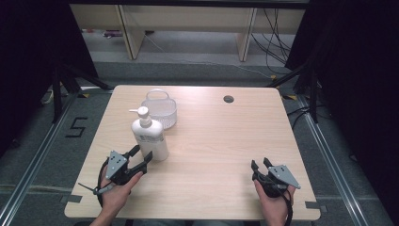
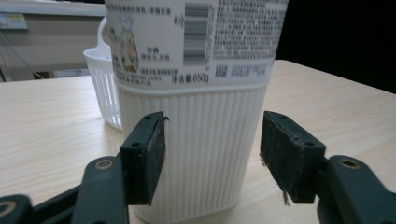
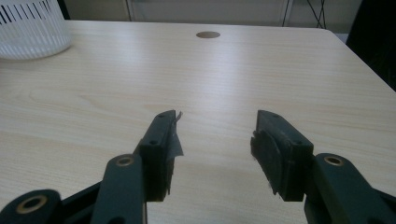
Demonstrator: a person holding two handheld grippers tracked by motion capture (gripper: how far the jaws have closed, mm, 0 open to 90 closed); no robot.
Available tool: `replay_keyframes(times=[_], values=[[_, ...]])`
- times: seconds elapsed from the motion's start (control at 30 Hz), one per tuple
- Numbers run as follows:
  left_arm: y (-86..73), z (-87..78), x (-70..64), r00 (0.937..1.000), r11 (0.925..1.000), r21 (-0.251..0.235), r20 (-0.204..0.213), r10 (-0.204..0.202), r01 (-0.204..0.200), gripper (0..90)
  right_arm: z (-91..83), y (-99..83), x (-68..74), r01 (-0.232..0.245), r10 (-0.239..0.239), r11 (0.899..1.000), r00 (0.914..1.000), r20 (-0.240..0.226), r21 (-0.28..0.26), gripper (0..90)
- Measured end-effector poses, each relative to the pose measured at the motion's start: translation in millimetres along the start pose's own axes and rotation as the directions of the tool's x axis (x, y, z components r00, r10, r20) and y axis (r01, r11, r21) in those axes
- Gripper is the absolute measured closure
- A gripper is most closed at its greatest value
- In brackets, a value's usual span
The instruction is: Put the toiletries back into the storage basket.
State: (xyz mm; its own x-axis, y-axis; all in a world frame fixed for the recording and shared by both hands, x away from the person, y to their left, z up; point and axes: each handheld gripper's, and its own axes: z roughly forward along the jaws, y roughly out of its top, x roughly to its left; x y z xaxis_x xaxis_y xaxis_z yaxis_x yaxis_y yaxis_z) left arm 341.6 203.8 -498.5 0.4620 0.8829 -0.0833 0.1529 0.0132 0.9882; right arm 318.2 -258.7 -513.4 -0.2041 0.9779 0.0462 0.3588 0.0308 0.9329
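High view: a white pump bottle (image 1: 149,136) is seen standing upright on the wooden table (image 1: 211,155), left of centre, with a white slotted basket (image 1: 160,109) just behind it. The left gripper (image 1: 141,157) is held at the bottle's base, jaws spread, one on each side of the lower body. The right gripper (image 1: 261,164) is held low at the near right of the table, well apart from both items, jaws parted and nothing between them. A round cable hole (image 1: 228,99) is noted at the far side.

Left gripper view: the bottle's ribbed lower section is framed between the two pads (image 2: 154,151). Whether the left pad is touching the ribs cannot be told; a visible gap is left at the right pad. No pinch is established.

Right gripper view: the jaws are spread over bare tabletop, with the basket at far left.

Risk assessment: the bottle is tall and would be gripped low. If lifted from there, tipping about the pads is judged likely. Uneven closure could push it sideways, possibly into the basket. Slippage on the ribbed plastic is also possible.
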Motion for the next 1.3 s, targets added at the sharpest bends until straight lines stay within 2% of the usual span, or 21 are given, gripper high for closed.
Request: replay_keyframes(times=[0.03, 0.07, 0.1, 0.2, 0.27, 0.3, 0.4, 0.43, 0.47, 0.5, 0.67, 0.7, 0.8, 0.83, 0.97, 1.0, 1.03, 1.17, 1.23, 1.27, 1.3], values=[[2.6, -0.5, -1.2, 0.9997, 0.9999, -0.007, -0.022, -0.012, 0.011, 36.8, 0.8, -0.2, 1.4, -0.004, 0.004, 1.0, 1.0, 0.005, 0.0, 49.8], [2.6, -0.5, -1.2, 0.9997, 0.9999, -0.007, -0.022, -0.012, 0.011, 36.6, 0.6, -0.3, 1.8, -0.001, 0.001, 1.0, 1.0, 0.008, 0.0, 49.8], [4.1, -1.5, -2.9, 0.9989, 1.0, 0.001, -0.046, -0.004, 0.004, 36.4, 1.7, -0.5, 2.2, 0.006, -0.006, 1.0, 1.0, 0.003, -0.006, 49.6], [7.2, -0.7, -2.9, 0.9984, 1.0, -0.006, -0.056, -0.005, 0.004, 36.0, 0.7, 0.2, 2.1, 0.015, -0.015, 1.0, 0.9999, -0.001, 0.008, 49.4], [13.5, -0.6, -2.9, 0.9978, 0.9995, -0.03, -0.065, -0.009, 0.007, 36.0, 1.3, 0.2, 1.8, 0.021, -0.022, 1.0, 0.9998, 0.004, 0.009, 49.3], [17.7, -2.3, -3.7, 0.9972, 0.9997, -0.024, -0.075, -0.001, -0.001, 35.8, 2.3, 0.1, 1.7, 0.018, -0.018, 1.0, 0.9998, -0.005, 0.002, 49.3], [27.5, -1.7, -4.6, 0.9979, 0.9986, -0.052, -0.065, 0.001, -0.004, 35.8, 1.6, 0.8, 0.5, 0.038, -0.038, 0.999, 0.9991, 0.021, 0.007, 49.2], [30.3, -2.0, -5.0, 0.9977, 0.9989, -0.047, -0.067, 0.001, -0.004, 35.5, 2.3, 0.4, 0.9, 0.029, -0.028, 1.0, 0.9995, 0.013, -0.003, 49.1], [32.3, -0.8, -4.3, 0.9978, 0.9982, -0.059, -0.066, 0.005, -0.009, 35.5, 1.1, 0.2, 3.5, -0.006, 0.006, 1.0, 0.9999, 0.013, 0.014, 49.1], [36.6, -0.6, -4.2, 0.997, 0.9983, -0.056, -0.077, 0.007, -0.012, 35.5, 2.3, 0.5, 1.0, 0.031, -0.031, 1.0, 0.9995, 0.01, 0.002, 49.1], [45.8, 1.8, -5.2, 0.9955, 0.9976, -0.068, -0.094, 0.005, -0.011, 35.2, 2.6, 0.4, 1.2, 0.034, -0.034, 0.999, 0.9993, 0.013, 0.001, 49.0], [48.4, 2.6, -5.2, 0.9953, 0.997, -0.076, -0.097, 0.004, -0.012, 35.6, 1.3, 0.3, 4.4, -0.008, 0.007, 1.0, 0.9998, 0.016, 0.019, 49.0], [59.0, 1.8, -6.9, 0.993, 0.9955, -0.094, -0.118, 0.002, -0.013, 36.9, 2.2, 0.5, 2.1, 0.014, -0.014, 1.0, 0.9999, 0.006, 0.011, 48.8], [62.5, 2.4, -8.6, 0.9931, 0.9949, -0.099, -0.117, 0.007, -0.019, 36.7, 2.1, 0.6, 0.4, 0.042, -0.042, 0.999, 0.9988, 0.023, 0.008, 48.8], [74.8, 9.0, -12.7, 0.9887, 0.9919, -0.112, -0.144, 0.044, -0.061, 37.4, 2.6, 0.6, 2.3, 0.015, -0.015, 1.0, 0.9999, 0.0, 0.011, 48.7], [74.8, 9.0, -12.7, 0.9887, 0.9919, -0.112, -0.144, 0.044, -0.061, 37.5, 2.6, 0.6, 2.3, 0.015, -0.015, 1.0, 0.9999, 0.0, 0.011, 48.7], [77.4, 10.5, -13.2, 0.9882, 0.9914, -0.115, -0.146, 0.045, -0.062, 37.5, 2.1, 0.8, 0.9, 0.038, -0.038, 0.999, 0.9991, 0.017, 0.004, 48.7], [87.2, 15.0, -16.2, 0.9872, 0.9894, -0.128, -0.152, 0.049, -0.069, 37.9, 3.2, 0.4, 0.8, 0.024, -0.024, 1.0, 0.9997, 0.001, 0.006, 48.6], [89.2, 15.8, -17.3, 0.987, 0.9893, -0.128, -0.152, 0.052, -0.071, 37.9, 2.5, 0.2, 2.6, 0.008, -0.008, 1.0, 0.9999, 0.012, 0.01, 48.6], [91.3, 16.8, -18.3, 0.9867, 0.9889, -0.127, -0.152, 0.057, -0.077, 38.0, 3.1, 0.5, 1.3, 0.031, -0.032, 0.999, 0.9995, 0.009, 0.006, 48.6], [93.4, 18.0, -19.2, 0.9866, 0.9886, -0.127, -0.152, 0.06, -0.08, 38.2, 2.9, 0.4, 1.6, 0.026, -0.026, 1.0, 0.9996, 0.009, 0.007, 48.6]])
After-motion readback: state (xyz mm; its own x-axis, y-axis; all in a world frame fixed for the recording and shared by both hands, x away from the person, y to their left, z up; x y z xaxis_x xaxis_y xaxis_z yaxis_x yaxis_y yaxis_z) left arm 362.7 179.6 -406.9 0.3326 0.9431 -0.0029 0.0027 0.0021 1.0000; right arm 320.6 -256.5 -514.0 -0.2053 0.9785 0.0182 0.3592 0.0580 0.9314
